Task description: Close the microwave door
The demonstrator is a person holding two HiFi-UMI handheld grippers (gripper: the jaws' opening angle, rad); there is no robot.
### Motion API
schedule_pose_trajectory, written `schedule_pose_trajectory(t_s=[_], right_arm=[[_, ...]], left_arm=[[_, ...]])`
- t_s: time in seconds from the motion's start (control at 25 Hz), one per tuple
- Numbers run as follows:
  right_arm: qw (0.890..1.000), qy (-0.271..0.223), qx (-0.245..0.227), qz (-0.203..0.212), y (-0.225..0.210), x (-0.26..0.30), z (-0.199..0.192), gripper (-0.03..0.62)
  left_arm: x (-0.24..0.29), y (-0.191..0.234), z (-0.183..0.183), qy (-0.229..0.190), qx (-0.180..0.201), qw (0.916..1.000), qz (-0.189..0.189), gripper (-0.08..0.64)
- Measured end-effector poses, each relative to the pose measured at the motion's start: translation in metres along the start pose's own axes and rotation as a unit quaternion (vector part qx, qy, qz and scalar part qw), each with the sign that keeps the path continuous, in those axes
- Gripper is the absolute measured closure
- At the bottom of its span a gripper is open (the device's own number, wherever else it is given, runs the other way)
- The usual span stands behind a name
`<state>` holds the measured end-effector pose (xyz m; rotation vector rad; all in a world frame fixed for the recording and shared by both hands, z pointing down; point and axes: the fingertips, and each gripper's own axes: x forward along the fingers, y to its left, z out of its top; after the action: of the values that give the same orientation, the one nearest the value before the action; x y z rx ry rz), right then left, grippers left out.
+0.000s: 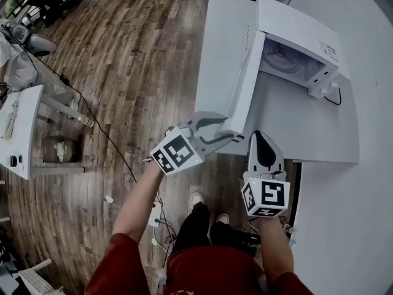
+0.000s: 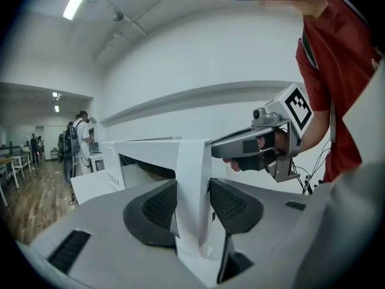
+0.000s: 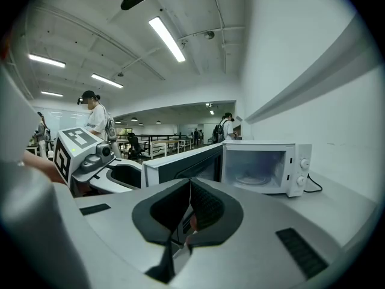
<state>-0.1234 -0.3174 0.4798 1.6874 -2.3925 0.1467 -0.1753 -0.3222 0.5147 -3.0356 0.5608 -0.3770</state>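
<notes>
Both jaws of the left gripper (image 1: 230,129) are spread wide astride the free edge of the open microwave door (image 1: 242,85), which should be swung steadily towards the microwave (image 1: 304,29) on the table (image 1: 319,134), the closed right gripper (image 1: 263,139) kept clear

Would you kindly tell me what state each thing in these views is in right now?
microwave door: open, swung wide from the cavity.
microwave: cavity exposed, only its glass plate visible inside.
left gripper: open, jaws either side of the door's free edge.
right gripper: shut, jaws together, holding nothing.
</notes>
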Motion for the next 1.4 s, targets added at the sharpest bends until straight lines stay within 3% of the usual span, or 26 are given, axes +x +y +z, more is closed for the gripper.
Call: schedule_pose_trajectory(t_s=[0.56, 0.92, 1.4], right_arm=[[0.999, -0.008, 0.007, -0.046, -0.035, -0.025, -0.002, 0.566], [0.996, -0.021, 0.024, -0.087, -0.094, -0.051, -0.007, 0.566], [0.997, -0.033, 0.04, -0.064, -0.183, -0.067, -0.009, 0.566]], left_arm=[[0.03, -0.021, 0.008, 0.009, 0.001, 0.9988, -0.048, 0.4], [0.079, -0.043, 0.02, 0.01, -0.003, 0.9988, -0.047, 0.407], [0.149, -0.06, 0.041, 0.016, -0.024, 0.9989, 0.037, 0.408]])
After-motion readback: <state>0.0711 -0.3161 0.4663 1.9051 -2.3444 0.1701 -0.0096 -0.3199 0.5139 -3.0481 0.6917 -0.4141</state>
